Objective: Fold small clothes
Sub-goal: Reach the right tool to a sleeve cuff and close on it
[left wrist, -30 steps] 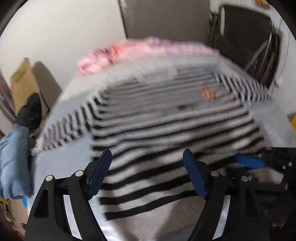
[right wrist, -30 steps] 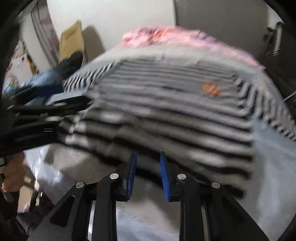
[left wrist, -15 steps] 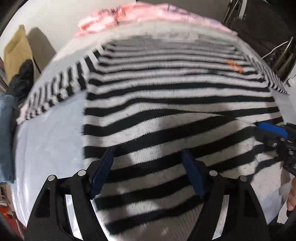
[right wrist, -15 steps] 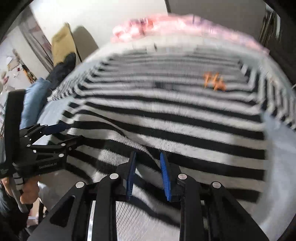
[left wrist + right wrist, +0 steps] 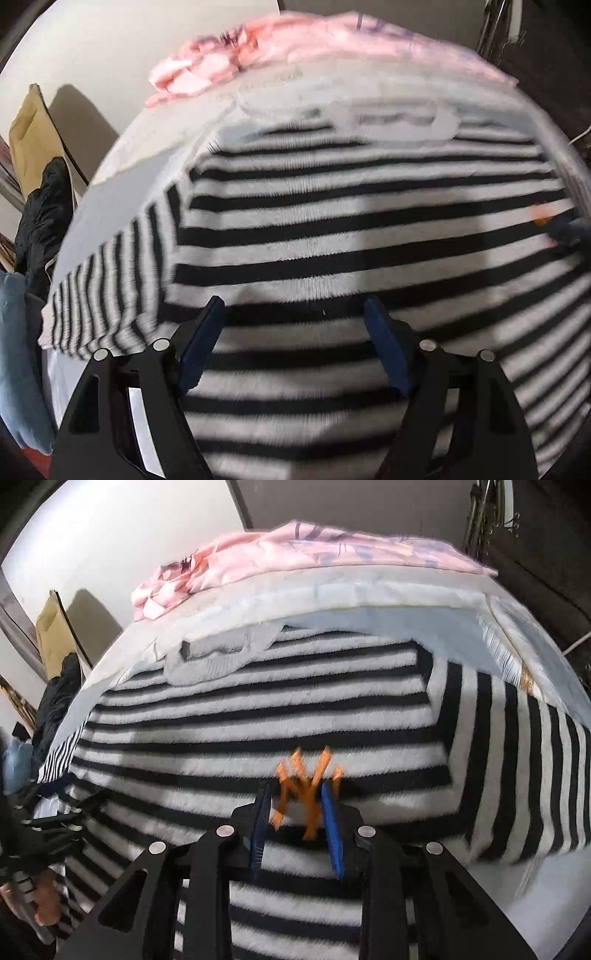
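A pale grey bed sheet [image 5: 369,627] covers the work surface, with a white wall behind it. On it lies the striped sweater [image 5: 258,716], black and white, front up, collar toward the far edge, both sleeves spread sideways. An orange logo [image 5: 308,790] sits on its chest.

Change noted: over the last second both tools have travelled from the hem end up the body of the garment. A second ago the hem and bare sheet showed beneath my grippers; now stripes fill both views and the collar is close. I judge this a smoothing or positioning pass, with no fold made yet, as the sweater lies flat and single-layered.

My left gripper [image 5: 295,325] has its jaws spread wide, holding nothing, low over the lower chest near the left sleeve [image 5: 110,288]. This matches its earlier spread. My right gripper [image 5: 297,812] has its jaws narrow, a small gap only, framing the logo. Whether cloth is pinched between them I cannot tell. The gap looks slightly wider than half a second ago.

Outward: a pink garment [image 5: 295,550] is bunched along the far edge. A black item [image 5: 44,218] and blue cloth [image 5: 18,350] lie off the left side. The left view is motion-blurred.
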The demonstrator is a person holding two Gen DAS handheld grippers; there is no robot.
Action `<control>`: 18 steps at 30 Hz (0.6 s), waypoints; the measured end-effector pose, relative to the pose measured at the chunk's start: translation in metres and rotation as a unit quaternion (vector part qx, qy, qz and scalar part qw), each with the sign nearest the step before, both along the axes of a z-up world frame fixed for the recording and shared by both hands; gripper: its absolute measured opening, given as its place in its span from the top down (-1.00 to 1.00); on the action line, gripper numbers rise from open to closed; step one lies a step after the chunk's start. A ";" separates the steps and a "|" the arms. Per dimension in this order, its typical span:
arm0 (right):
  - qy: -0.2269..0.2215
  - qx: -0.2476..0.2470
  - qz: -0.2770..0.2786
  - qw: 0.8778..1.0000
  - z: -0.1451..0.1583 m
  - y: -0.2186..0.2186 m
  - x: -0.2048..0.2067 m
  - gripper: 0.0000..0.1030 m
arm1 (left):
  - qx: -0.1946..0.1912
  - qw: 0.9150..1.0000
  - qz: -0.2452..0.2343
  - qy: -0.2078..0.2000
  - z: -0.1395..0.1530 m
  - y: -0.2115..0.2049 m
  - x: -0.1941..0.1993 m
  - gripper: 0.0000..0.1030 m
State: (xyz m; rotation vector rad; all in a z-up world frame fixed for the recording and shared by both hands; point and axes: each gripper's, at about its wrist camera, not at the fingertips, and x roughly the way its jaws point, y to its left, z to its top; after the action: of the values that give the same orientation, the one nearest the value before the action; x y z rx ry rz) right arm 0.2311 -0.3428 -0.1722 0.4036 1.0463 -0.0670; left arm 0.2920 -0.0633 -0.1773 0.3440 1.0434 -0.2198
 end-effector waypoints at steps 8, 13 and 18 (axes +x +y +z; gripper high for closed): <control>-0.069 0.039 -0.190 0.979 0.026 -0.119 -0.101 0.37 | -0.027 1.000 -0.011 -0.008 0.019 -0.019 0.028 -0.54; -0.057 0.060 -0.326 0.942 0.006 -0.195 -0.181 0.32 | -0.047 0.997 -0.057 0.010 0.018 -0.070 0.030 -0.53; -0.082 0.138 -0.389 0.907 -0.014 -0.225 -0.208 0.32 | -0.049 0.993 -0.102 0.018 0.012 -0.121 0.008 -0.53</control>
State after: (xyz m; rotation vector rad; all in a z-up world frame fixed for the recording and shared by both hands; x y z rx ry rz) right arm 0.0234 -0.5683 -0.1867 1.0538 0.6743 -0.5938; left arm 0.2998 -0.1845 -0.1653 0.3576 1.0293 -0.4606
